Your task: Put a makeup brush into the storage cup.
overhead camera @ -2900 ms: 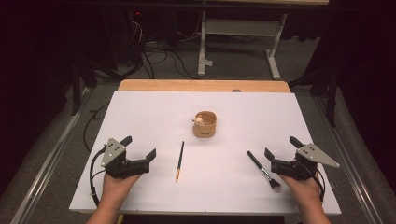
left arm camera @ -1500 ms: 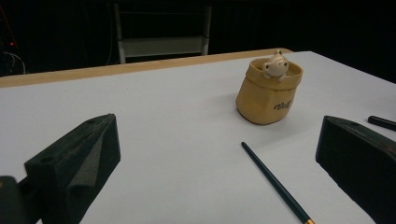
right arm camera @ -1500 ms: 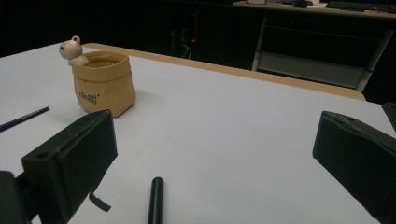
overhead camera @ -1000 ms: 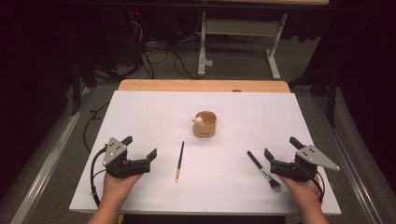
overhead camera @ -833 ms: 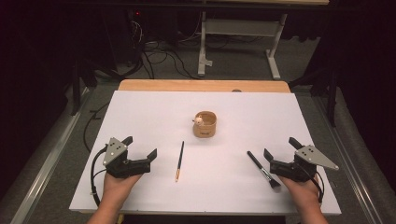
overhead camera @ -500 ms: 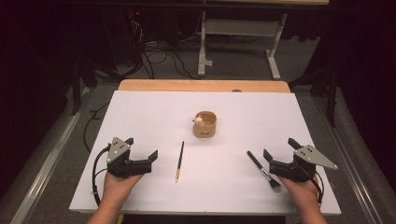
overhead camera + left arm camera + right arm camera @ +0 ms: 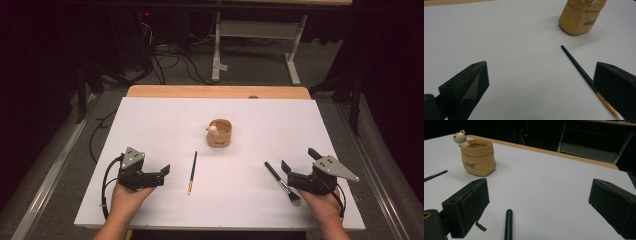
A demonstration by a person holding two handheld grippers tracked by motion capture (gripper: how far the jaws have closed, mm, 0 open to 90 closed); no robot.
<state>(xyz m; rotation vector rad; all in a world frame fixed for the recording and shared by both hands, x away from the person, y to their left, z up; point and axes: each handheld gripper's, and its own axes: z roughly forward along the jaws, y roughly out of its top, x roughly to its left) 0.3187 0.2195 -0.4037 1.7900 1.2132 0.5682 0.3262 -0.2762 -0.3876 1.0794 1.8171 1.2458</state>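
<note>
A thin dark paintbrush [image 7: 192, 172] with a gold ferrule lies on the white table [image 7: 150, 120], pointing away from me. My left gripper [image 7: 163, 175] is open just left of it; in the left gripper view [image 7: 541, 66] the paintbrush [image 7: 579, 67] runs under the right jaw. A black, thicker brush [image 7: 282, 181] lies at the right, beside my open right gripper [image 7: 299, 161]. Its handle end [image 7: 508, 223] lies between the jaws of the right gripper [image 7: 539, 182]. A tan sack-shaped pot [image 7: 219, 133] with a small bear figure [image 7: 459, 138] on its rim stands mid-table.
A wooden board [image 7: 215, 91] edges the table's far side. Beyond it the floor holds cables [image 7: 165, 55] and a white metal frame [image 7: 260, 30]. The white surface around the pot is bare.
My left gripper has crept a little to the right, toward the thin paintbrush. The right gripper, both brushes and the pot have barely moved.
</note>
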